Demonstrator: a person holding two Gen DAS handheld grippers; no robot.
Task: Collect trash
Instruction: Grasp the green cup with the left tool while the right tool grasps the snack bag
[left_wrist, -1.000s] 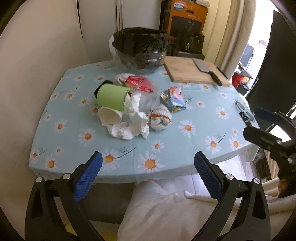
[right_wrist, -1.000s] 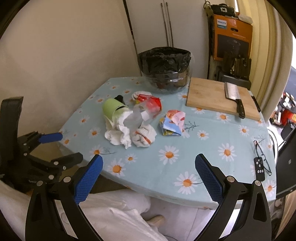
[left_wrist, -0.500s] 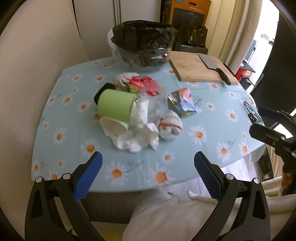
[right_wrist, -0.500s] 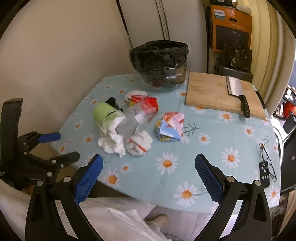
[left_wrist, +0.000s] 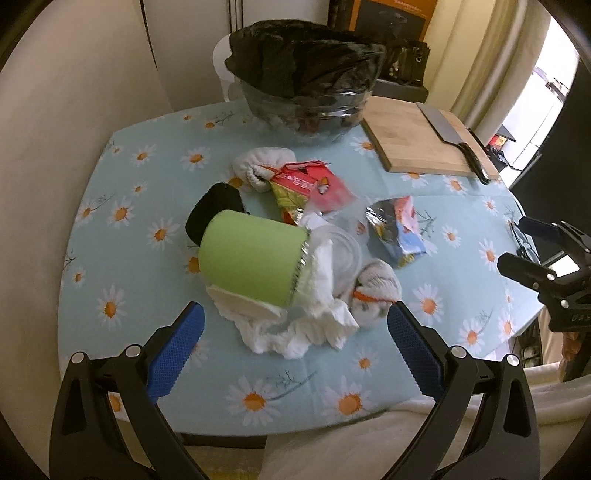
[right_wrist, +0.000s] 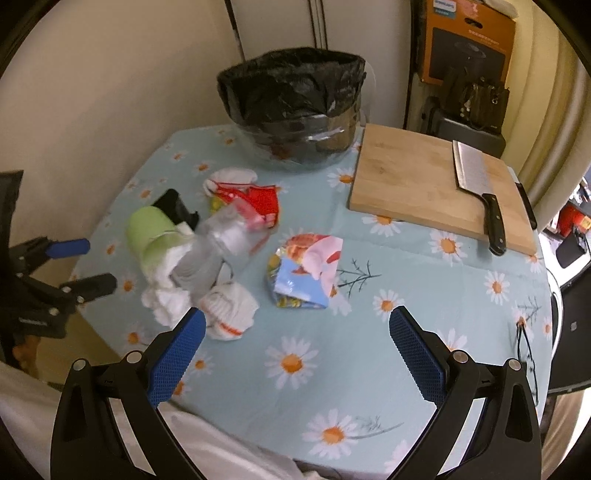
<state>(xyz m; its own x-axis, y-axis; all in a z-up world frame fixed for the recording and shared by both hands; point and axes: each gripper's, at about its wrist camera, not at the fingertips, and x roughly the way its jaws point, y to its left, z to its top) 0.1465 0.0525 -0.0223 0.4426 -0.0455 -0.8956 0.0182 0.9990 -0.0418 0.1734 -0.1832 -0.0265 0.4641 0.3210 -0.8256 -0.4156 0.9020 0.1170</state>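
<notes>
On the daisy-print tabletop (left_wrist: 122, 258) we've got the trash heaped mid-table, with the bag-lined bin (left_wrist: 306, 74) at the far edge. Both the left claw (left_wrist: 295, 332) and the right claw (right_wrist: 297, 341) are spread wide, holding nothing. We'd guess everything's light. The green cup (left_wrist: 251, 262) is stiffish, so grab across its wall. The crumpled tissue (left_wrist: 295, 332) squashes, so pinch the bulk. The foil snack bag (right_wrist: 306, 273) looks slippery, so take a folded edge. The clear plastic bit (right_wrist: 221, 247) is blurry, and we can't tell what the black thing (left_wrist: 218, 206) behind the cup is.
</notes>
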